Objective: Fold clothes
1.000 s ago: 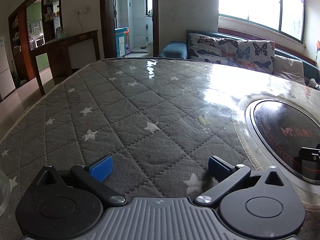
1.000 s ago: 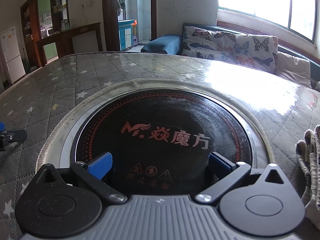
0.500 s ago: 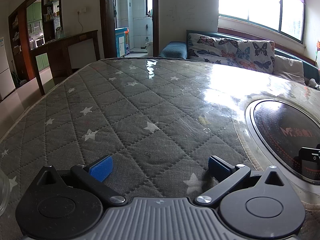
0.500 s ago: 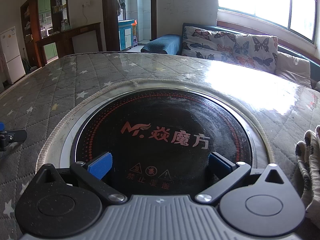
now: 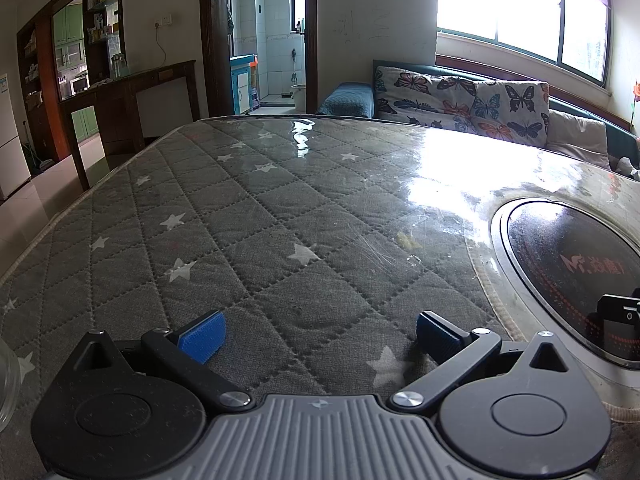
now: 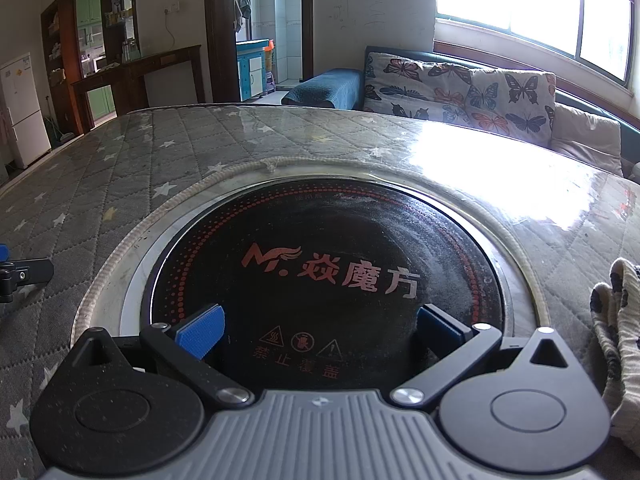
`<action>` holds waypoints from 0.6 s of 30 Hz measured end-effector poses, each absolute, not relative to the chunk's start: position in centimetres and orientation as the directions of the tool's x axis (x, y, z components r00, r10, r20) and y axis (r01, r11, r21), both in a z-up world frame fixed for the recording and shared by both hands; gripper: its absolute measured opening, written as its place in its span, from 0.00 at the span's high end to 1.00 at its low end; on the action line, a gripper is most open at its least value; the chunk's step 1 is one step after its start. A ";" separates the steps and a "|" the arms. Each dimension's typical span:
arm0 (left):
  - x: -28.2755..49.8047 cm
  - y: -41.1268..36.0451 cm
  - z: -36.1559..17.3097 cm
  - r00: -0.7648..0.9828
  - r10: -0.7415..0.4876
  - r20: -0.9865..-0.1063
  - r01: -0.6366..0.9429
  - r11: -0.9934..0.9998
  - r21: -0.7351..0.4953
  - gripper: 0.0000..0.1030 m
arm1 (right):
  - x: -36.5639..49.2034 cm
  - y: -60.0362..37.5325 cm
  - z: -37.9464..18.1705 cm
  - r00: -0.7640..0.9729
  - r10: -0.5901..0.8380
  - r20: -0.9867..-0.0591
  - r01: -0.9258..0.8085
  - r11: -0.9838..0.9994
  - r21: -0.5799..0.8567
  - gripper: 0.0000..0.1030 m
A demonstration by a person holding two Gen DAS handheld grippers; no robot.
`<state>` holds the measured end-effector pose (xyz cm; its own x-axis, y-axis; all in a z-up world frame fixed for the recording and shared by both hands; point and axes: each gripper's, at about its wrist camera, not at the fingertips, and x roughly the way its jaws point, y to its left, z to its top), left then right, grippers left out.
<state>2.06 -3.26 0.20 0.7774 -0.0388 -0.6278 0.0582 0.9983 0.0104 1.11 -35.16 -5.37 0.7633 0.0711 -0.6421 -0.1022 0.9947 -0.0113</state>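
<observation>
Grippers first: the left gripper [image 5: 318, 334] hangs low over the quilted table cover [image 5: 248, 240], blue pads spread wide with nothing between them, and the right gripper [image 6: 318, 334] sits just as wide and empty above the round black hotplate [image 6: 324, 276] set into the table. Over the last second almost nothing has shifted in either view; only the spotted cloth [image 6: 618, 320] at the right edge of the right wrist view has slid a touch further out of frame. My reading is that folding has not begun and the hands are paused before a reach. That cloth, cream with dark spots, lies bunched on the cover just beside the hotplate's rim, on the right gripper's outer side; most of it is cut off, so I cannot say what kind of garment it is.

Further out, the cover runs flat and bare to the far table edge, with a strong window glare on its glossy sheet. Room to spread the cloth looks best on the left half. Beyond the edge stands a butterfly-print sofa [image 5: 460, 96]
</observation>
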 end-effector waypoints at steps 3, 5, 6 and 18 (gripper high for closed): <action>2.1 -3.3 0.2 0.777 -0.039 -0.628 0.058 0.998 0.009 0.00 | 1.1 -35.2 -5.4 0.763 0.071 -0.642 -0.102 0.995 -0.011 0.00; 2.1 -3.3 0.2 0.777 -0.039 -0.628 0.058 0.998 0.010 0.00 | 1.1 -35.2 -5.4 0.763 0.071 -0.642 -0.102 0.995 -0.011 0.00; 2.1 -3.3 0.2 0.777 -0.039 -0.628 0.059 0.998 0.010 0.00 | 1.1 -35.2 -5.4 0.763 0.071 -0.642 -0.102 0.995 -0.011 0.00; 2.1 -3.5 0.2 0.777 -0.039 -0.628 0.059 0.998 0.011 0.00 | 1.1 -35.1 -5.4 0.763 0.071 -0.642 -0.102 0.995 -0.011 0.00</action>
